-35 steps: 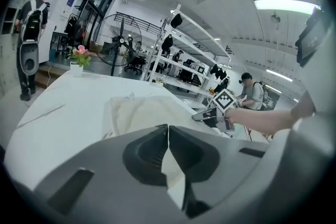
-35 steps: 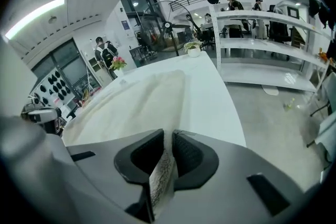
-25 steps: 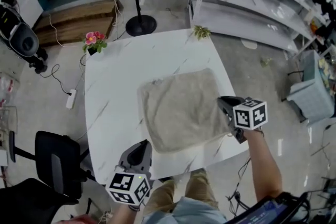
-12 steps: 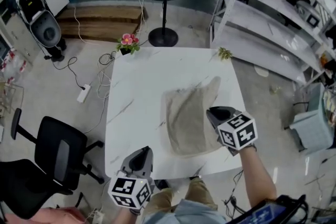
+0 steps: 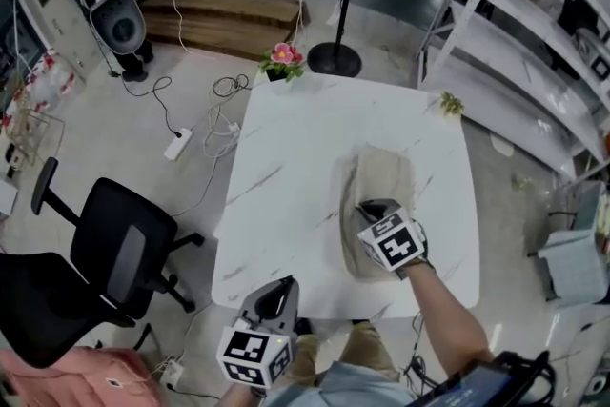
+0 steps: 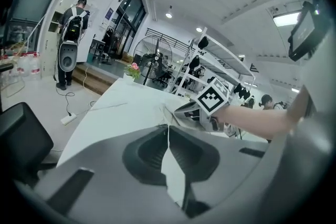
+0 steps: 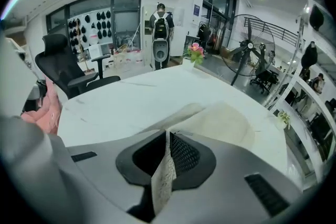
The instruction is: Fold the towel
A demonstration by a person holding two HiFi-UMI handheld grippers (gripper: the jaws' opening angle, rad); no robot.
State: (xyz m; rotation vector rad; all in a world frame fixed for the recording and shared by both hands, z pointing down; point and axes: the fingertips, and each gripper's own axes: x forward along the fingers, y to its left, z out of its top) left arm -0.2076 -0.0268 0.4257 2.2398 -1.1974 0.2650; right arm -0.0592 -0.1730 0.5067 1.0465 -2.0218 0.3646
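A beige towel (image 5: 386, 176) lies on the right half of the white marble table (image 5: 286, 176), doubled over into a narrow strip. My right gripper (image 5: 368, 206) hovers over the towel's near left part, shut on a lifted towel edge. In the right gripper view, towel cloth (image 7: 166, 176) hangs pinched between the jaws, and the rest of the towel (image 7: 223, 120) spreads beyond them. My left gripper (image 5: 275, 289) sits at the table's near edge, left of the towel, shut with nothing in it. The left gripper view shows the jaws (image 6: 168, 132) closed and the right gripper (image 6: 178, 109) ahead.
A pink flower pot (image 5: 283, 59) stands at the table's far left corner and a small green sprig (image 5: 450, 103) at the far right corner. A black office chair (image 5: 114, 253) is left of the table, a fan stand (image 5: 335, 59) behind it, and metal shelving (image 5: 534, 33) to the right.
The right gripper has carried the towel's right edge leftward over the cloth, so the flat square is now a narrow folded strip. The left gripper slid along the near edge, still shut.
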